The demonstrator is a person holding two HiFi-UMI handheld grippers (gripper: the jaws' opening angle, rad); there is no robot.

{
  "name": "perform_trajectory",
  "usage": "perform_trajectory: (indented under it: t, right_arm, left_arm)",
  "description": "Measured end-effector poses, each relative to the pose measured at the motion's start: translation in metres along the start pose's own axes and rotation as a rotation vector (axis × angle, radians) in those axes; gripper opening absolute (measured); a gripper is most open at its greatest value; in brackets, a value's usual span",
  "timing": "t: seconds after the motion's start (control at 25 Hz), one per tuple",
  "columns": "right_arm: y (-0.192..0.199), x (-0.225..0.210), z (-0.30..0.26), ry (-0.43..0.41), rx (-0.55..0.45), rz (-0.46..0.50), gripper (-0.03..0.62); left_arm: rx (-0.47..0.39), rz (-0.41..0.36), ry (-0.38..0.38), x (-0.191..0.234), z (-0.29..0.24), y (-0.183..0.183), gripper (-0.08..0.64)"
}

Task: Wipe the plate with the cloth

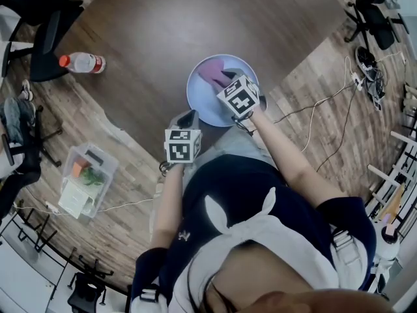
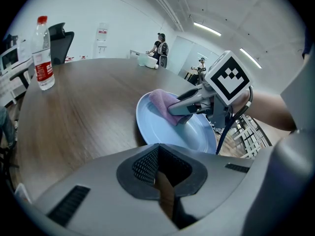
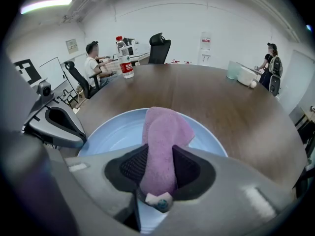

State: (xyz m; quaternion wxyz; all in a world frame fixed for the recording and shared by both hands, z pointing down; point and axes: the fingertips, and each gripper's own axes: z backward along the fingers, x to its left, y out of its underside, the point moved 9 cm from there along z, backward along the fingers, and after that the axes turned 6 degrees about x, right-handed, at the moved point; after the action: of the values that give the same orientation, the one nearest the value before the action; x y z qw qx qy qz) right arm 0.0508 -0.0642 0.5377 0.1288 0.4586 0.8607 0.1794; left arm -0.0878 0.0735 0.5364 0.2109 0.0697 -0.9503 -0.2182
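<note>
The right claw (image 3: 158, 154) is clamping a pink cloth (image 3: 165, 132) between its pads, the free end lying on the far half of the pale blue plate (image 1: 202, 103). The plate is sitting near the table (image 1: 195, 25) edge closest to the person. The left claw (image 2: 158, 149) is hanging just beside the plate's near rim, its jaws meeting at the tips and gripping nothing. A bottle (image 1: 81, 62) is lying well apart to the left on the table.
</note>
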Motion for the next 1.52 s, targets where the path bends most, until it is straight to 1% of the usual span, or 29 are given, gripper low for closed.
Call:
perform_trajectory:
  t: [0.48, 1.12, 1.36, 1.52]
  right_arm:
    - [0.014, -0.016, 0.007, 0.031, 0.016, -0.067, 0.138]
    - [0.039, -0.030, 0.023, 0.086, 0.061, -0.147, 0.138]
    - [0.046, -0.032, 0.026, 0.079, 0.061, -0.173, 0.138]
    - [0.053, -0.035, 0.024, 0.056, 0.045, -0.230, 0.140]
  left_arm:
    - [-0.001, -0.001, -0.003, 0.000, 0.000, 0.001, 0.006]
    - [-0.002, 0.001, -0.002, 0.000, 0.003, -0.001, 0.006]
    - [-0.002, 0.000, -0.006, 0.000, 0.002, -0.003, 0.006]
    - [-0.005, 0.000, -0.005, 0.000, 0.001, -0.002, 0.006]
